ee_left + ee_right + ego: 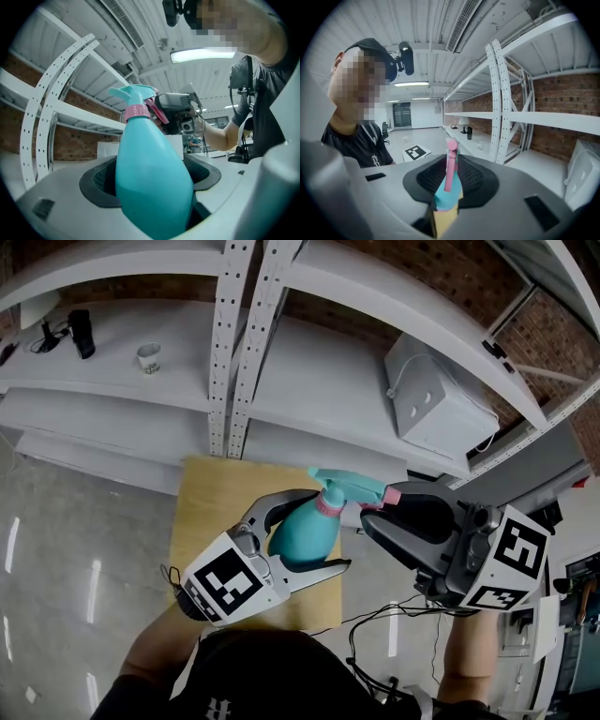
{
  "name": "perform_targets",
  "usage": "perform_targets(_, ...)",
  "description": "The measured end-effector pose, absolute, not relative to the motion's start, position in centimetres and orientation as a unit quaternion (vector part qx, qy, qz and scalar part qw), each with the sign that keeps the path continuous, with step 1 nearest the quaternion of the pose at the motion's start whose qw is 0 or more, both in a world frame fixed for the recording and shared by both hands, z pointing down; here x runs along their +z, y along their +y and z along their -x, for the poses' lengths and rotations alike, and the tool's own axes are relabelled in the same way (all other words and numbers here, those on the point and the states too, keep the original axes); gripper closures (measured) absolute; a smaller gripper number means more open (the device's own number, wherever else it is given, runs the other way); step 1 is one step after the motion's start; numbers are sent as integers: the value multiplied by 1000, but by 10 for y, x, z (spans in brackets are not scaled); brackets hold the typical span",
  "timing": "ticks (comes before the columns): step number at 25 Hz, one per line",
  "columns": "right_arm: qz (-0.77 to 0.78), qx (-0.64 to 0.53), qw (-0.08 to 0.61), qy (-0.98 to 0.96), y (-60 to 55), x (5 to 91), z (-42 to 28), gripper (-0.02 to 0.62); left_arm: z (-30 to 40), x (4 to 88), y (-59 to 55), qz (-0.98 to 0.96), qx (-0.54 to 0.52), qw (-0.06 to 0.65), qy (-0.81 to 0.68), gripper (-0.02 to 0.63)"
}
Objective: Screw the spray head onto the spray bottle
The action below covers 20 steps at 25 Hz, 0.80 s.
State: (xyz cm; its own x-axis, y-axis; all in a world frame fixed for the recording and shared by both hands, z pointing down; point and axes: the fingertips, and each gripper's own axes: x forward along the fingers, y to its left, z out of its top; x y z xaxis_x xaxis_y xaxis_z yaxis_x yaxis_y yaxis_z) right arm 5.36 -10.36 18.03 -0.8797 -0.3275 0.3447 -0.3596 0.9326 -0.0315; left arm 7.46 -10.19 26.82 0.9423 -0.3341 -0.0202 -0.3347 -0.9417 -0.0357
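Bottle (302,538): L claw (330,529); head (349,486): R claw (375,508)

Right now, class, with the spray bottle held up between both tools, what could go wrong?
1. The right tool grips the spray head only by its thin pink trigger; twisting may squeeze it or slip off.
2. The left tool holds the rounded bottle in mid-air above the table; twisting could spin or drop it.
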Motion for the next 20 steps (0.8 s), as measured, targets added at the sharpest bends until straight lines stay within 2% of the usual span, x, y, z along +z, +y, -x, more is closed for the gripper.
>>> perform_targets(7, -225, 80, 186, -953, -102, 193, -46, 523, -73, 271, -109, 981, -2, 20, 191, 212)
perform_targets(14, -224, 92, 176, -954, -89, 188, -46, 523, -72, 270, -110, 983, 24, -15, 180, 212)
perform_targets(20, -190, 90, 177, -961, -73, 188, -32, 523, -72, 274, -114, 982, 12, -17, 185, 212)
